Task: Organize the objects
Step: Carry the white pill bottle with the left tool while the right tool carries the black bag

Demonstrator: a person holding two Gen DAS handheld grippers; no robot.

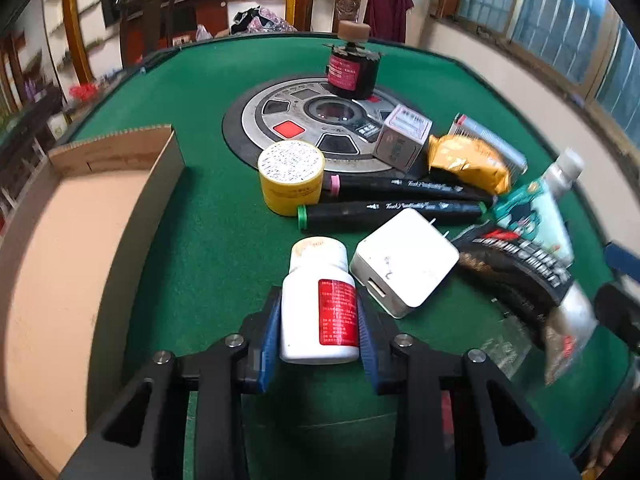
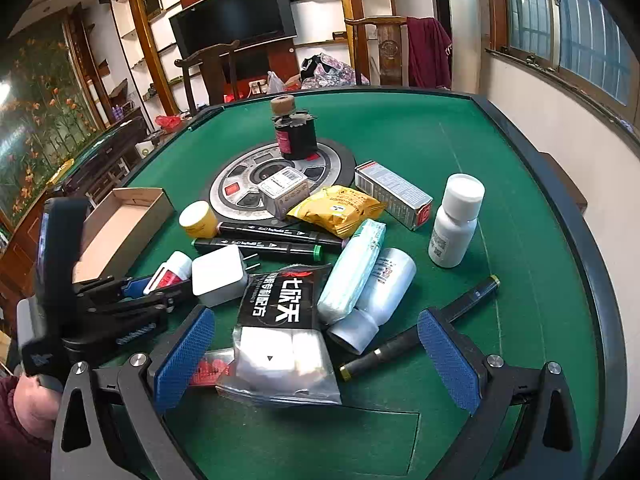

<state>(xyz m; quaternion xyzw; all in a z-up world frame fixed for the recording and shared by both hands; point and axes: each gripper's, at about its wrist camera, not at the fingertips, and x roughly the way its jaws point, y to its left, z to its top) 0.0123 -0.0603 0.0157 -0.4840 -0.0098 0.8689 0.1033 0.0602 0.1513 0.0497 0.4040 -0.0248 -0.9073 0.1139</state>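
Left wrist view: the left gripper [image 1: 319,322] is clamped across the body of the white pill bottle [image 1: 319,304], lying between its fingers; rigid, light, smooth plastic, so a mid-body hold suits.

Right wrist view: the right gripper [image 2: 316,354] stands wide apart around the crinkly packet [image 2: 282,328] on the bench [image 2: 440,136]; soft, slippery, best pinched at its middle.

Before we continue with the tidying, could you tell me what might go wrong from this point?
1. The left gripper clamps the white pill bottle by its smooth sides; it could slip or twist on the way to the cardboard box.
2. The white charger lies right beside the bottle and may get nudged.
3. The right gripper is open over the black-and-clear packet, with a dark pen close by that a finger could catch.
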